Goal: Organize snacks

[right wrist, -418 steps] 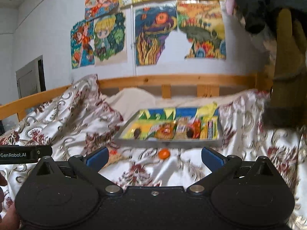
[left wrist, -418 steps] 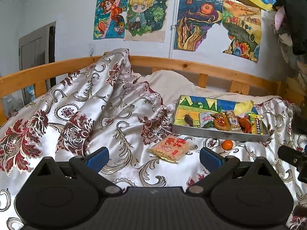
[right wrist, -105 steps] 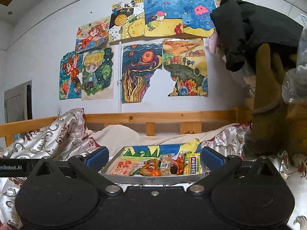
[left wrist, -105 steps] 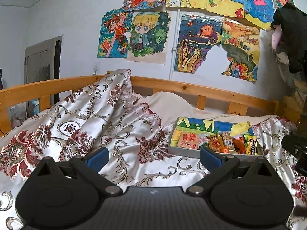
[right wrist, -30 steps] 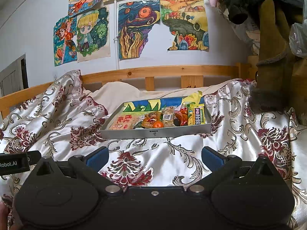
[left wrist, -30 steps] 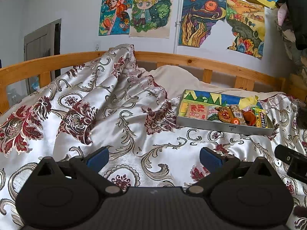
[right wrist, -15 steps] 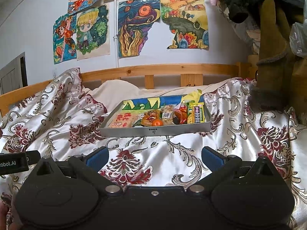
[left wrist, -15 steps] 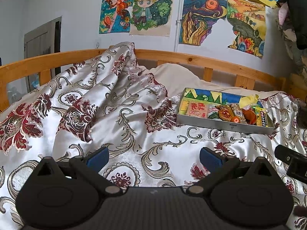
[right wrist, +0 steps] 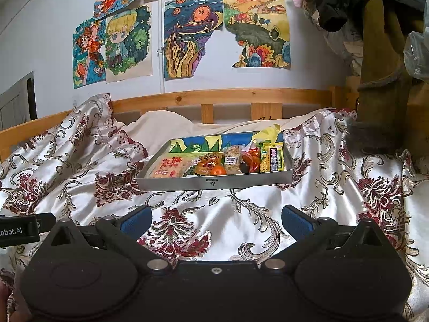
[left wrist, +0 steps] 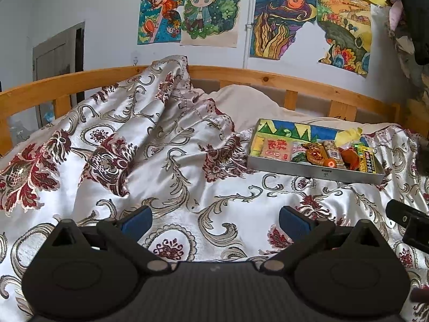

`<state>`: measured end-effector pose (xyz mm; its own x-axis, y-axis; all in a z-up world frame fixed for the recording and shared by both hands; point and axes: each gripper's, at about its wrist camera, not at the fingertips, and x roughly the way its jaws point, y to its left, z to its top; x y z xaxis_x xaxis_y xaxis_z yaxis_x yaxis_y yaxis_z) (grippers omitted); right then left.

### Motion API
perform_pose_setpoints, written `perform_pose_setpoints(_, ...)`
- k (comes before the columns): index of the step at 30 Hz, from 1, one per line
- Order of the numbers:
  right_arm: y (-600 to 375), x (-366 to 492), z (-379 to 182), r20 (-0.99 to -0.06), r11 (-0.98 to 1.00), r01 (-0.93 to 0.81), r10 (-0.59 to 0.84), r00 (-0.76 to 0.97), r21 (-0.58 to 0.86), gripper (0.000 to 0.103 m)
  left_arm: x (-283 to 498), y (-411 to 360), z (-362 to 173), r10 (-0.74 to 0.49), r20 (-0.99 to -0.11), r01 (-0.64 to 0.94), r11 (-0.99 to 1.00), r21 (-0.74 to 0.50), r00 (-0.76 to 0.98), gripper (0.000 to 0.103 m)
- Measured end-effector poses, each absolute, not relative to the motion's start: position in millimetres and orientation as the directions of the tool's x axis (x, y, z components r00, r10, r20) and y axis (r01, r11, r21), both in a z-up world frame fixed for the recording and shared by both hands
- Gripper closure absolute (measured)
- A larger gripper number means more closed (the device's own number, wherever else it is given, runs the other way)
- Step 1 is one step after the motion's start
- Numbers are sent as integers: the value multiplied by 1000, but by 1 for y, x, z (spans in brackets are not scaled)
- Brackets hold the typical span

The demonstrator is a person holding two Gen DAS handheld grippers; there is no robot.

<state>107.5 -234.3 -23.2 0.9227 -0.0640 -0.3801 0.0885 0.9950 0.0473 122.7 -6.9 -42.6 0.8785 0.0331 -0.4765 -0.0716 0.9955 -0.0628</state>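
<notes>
The left hand-held gripper (left wrist: 214, 221) is spread wide with nothing between its blue pads, low over the bedspread (left wrist: 166, 177). The tray (left wrist: 308, 170) lies ahead of it and off to its right, well apart, resting on the bed. Going left to right inside the tray: a flat red-printed packet (left wrist: 276, 149) at the left end, then a brown wrapped snack (left wrist: 313, 155), a small orange ball (left wrist: 330, 163) against the front wall, a red-orange piece, and green-yellow packs (left wrist: 368, 158) at the right end.

The right hand-held gripper (right wrist: 215, 221) is likewise wide and empty, with the tray (right wrist: 214, 183) straight ahead, well clear of its tips. From here the packet (right wrist: 169, 167) sits ahead-left, the orange ball (right wrist: 217, 171) dead ahead, the green-yellow packs (right wrist: 273, 158) ahead-right.

No loose snack shows on the bedspread in either view, so the sorting looks finished or nearly so. The step in hand is most likely a last check and a retreat. To do it well, keep both tools low and level and clear of the tray, since the soft, creased bedspread gives it a poor footing and a nudge could tip it. If any piece needs straightening, approach from above with the jaws wide, and pinch wrappers lightly at an edge.
</notes>
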Motion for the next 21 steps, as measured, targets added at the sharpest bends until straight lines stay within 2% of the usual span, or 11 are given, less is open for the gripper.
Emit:
perform_pose_setpoints(8, -236, 108, -24, -385, 995, 92, -68, 921, 42, 1, 124, -13, -45, 62, -490, -69, 998, 4, 869, 1)
perform_pose_setpoints(21, -236, 108, -23, -386, 995, 90, -68, 920, 41, 1, 125, -11, -46, 59, -496, -70, 998, -3, 866, 1)
